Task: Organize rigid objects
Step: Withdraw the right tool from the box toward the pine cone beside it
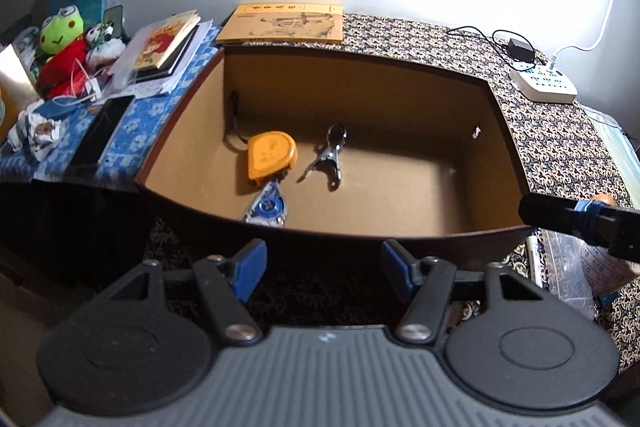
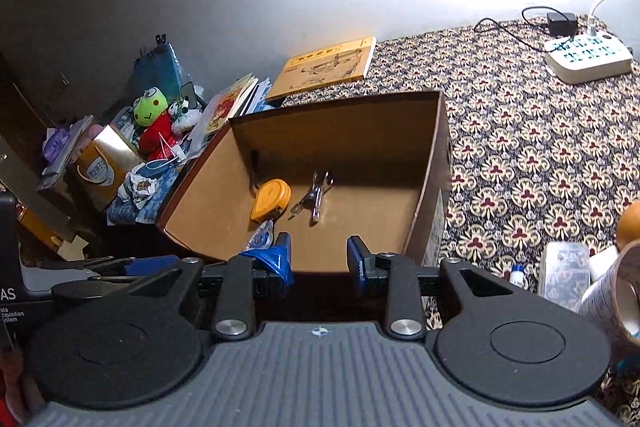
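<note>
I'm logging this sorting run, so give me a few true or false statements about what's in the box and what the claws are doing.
1. The cardboard box holds an orange tape measure. True.
2. The metal clip lies outside the box. False: it lies inside, beside the tape measure.
3. The left claw grips a correction tape. False: it is open and empty; the correction tape lies in the box.
4. The right claw is open. True.

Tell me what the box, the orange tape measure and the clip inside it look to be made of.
Box: looks like cardboard, with matte tan inner walls and a darker brown outside.
Tape measure: probably moulded plastic; the orange shell is smooth with a slight sheen.
Clip: looks like bare metal, silvery, with bright glints along its arms.
</note>
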`<state>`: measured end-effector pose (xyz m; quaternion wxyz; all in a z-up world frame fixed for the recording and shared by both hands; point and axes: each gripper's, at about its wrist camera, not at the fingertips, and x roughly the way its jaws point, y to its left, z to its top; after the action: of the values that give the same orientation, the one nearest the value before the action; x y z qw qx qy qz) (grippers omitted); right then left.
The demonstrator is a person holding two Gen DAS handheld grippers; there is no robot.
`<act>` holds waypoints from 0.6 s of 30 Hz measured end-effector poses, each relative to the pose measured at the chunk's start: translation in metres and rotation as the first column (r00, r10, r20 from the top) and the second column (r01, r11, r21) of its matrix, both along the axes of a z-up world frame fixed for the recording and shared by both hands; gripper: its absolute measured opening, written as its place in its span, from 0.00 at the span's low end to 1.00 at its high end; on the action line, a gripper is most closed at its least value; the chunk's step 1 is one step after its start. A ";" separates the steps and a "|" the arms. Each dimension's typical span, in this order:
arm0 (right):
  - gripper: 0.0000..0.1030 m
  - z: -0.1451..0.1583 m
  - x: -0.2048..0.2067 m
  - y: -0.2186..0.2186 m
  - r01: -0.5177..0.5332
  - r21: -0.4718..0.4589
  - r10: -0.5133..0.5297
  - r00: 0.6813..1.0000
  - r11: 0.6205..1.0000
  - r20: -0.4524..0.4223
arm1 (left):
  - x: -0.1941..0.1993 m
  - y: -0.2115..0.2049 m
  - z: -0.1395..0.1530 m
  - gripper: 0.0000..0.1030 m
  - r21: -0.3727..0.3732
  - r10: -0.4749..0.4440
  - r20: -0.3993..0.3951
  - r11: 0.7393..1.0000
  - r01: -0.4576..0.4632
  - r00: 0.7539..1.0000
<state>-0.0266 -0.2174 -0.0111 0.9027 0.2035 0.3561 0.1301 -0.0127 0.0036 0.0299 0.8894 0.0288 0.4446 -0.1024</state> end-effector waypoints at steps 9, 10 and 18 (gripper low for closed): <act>0.13 -0.024 -0.020 -0.010 -0.027 0.038 0.028 0.999 0.999 -0.021 | -0.023 -0.018 -0.021 0.63 -0.028 -0.092 -0.024 0.995 0.091 0.996; 0.13 -0.028 -0.021 -0.012 -0.024 0.041 0.025 0.999 0.999 -0.027 | -0.025 -0.019 -0.024 0.63 -0.031 -0.107 -0.024 0.994 0.106 0.994; 0.12 -0.056 -0.027 -0.020 -0.002 0.079 0.009 0.996 0.997 -0.088 | -0.040 -0.033 -0.048 0.63 -0.045 -0.230 -0.038 0.973 0.228 0.973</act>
<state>-0.0539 -0.2372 -0.0674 0.8770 0.2436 0.3908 0.1372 -0.0525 -0.0299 -0.0177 0.8624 0.0596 0.4550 -0.2137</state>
